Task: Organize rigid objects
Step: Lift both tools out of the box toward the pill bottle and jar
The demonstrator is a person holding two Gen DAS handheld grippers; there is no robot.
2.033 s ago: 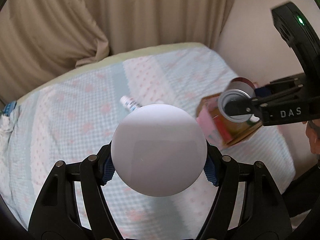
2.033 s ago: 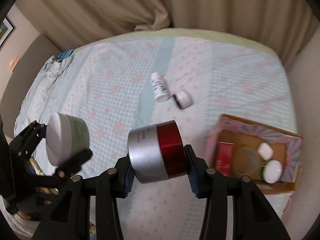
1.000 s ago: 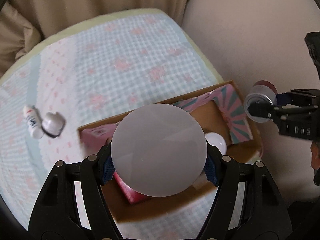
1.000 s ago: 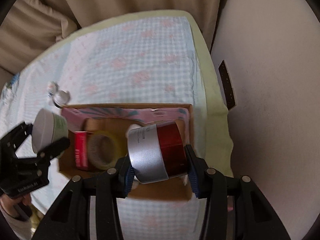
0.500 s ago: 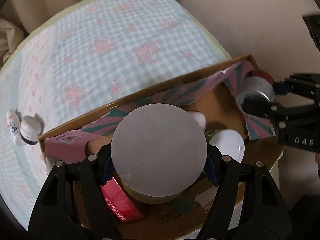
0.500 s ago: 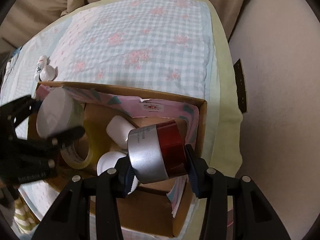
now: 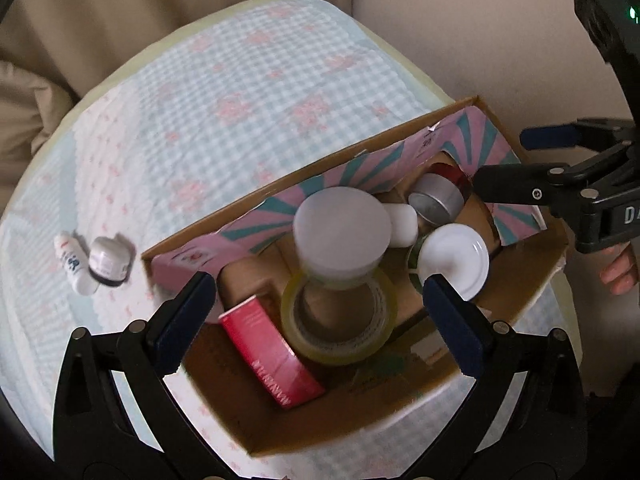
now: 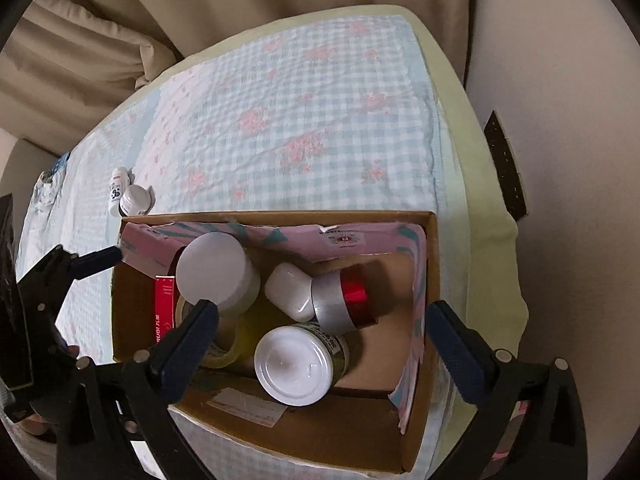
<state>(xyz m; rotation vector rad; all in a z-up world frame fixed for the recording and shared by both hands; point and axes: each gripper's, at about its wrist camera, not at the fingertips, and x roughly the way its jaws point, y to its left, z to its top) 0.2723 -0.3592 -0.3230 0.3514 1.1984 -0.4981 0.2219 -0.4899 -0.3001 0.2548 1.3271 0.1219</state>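
Note:
A cardboard box (image 7: pixel 532 276) (image 8: pixel 276 216) with pink and teal lining stands on the bed. In it lie a white-lidded green jar (image 7: pixel 342 232) (image 8: pixel 216 272) on a tape roll (image 7: pixel 340 344), a red-and-silver can (image 7: pixel 438 196) (image 8: pixel 344 300), a white-capped jar (image 7: pixel 456 260) (image 8: pixel 294 364), a small white bottle (image 8: pixel 288 290) and a red carton (image 7: pixel 272 356) (image 8: pixel 162 308). My left gripper (image 7: pixel 320 308) is open and empty above the box. My right gripper (image 8: pixel 320 332) is open and empty above the box and shows in the left wrist view (image 7: pixel 516 164).
A small white bottle (image 7: pixel 72 262) (image 8: pixel 117 188) and a small white jar (image 7: pixel 108 260) (image 8: pixel 134 200) lie on the checked bedspread left of the box. Beige curtains (image 8: pixel 120 32) hang behind the bed. A wall (image 8: pixel 580 160) runs along the right.
Both grippers have opened over the box. The white-lidded green jar has dropped from the left gripper onto the tape roll. The red-and-silver can has dropped from the right gripper into the box.

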